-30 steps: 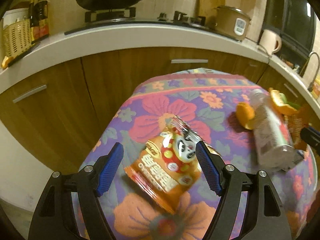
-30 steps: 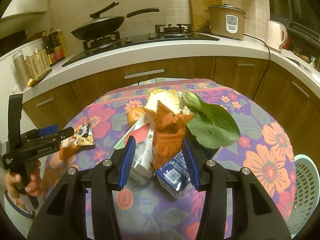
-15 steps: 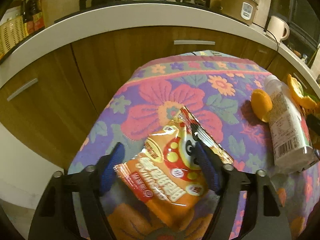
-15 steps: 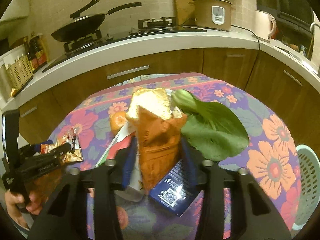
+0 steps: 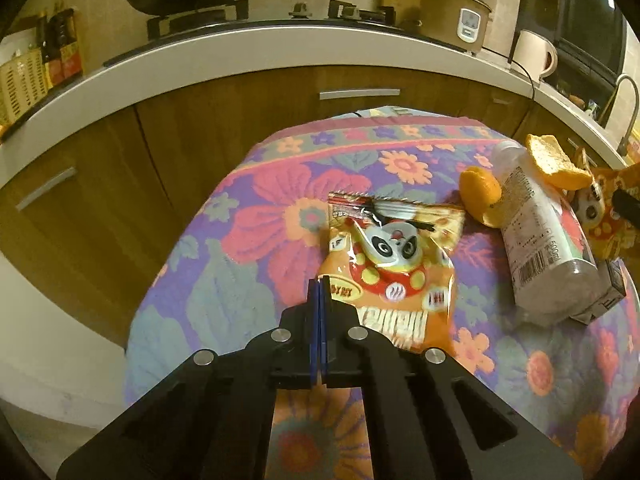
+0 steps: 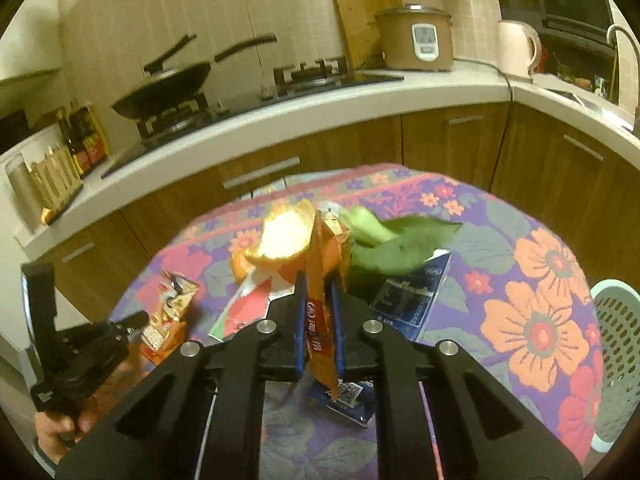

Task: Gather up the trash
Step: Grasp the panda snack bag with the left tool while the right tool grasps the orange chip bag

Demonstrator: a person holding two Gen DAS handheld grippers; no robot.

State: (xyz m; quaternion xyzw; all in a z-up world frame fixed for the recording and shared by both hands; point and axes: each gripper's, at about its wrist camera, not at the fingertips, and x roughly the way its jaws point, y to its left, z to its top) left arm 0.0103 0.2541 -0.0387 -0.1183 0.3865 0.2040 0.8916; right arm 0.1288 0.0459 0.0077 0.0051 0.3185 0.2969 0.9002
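My left gripper (image 5: 319,280) is shut, its blue pads pressed together at the left edge of an orange panda snack bag (image 5: 394,264) that lies on the flowered table (image 5: 248,280); whether it pinches the bag's edge is unclear. My right gripper (image 6: 318,292) is shut on a second orange snack wrapper (image 6: 322,280) and holds it upright. An orange peel (image 6: 286,240) and a green leaf (image 6: 396,244) sit just beyond that wrapper. The left gripper (image 6: 132,320) and panda bag (image 6: 168,316) also show in the right wrist view.
A plastic bottle (image 5: 540,232) and orange peels (image 5: 480,196) lie to the right of the panda bag. A dark blue carton (image 6: 412,292) lies under the leaf. A pale green basket (image 6: 618,364) stands off the table's right edge. Kitchen cabinets and counter (image 5: 280,48) lie behind.
Both grippers have closed: the left at the panda bag's edge, the right onto the upright orange wrapper. The right gripper has lifted a little with the wrapper.
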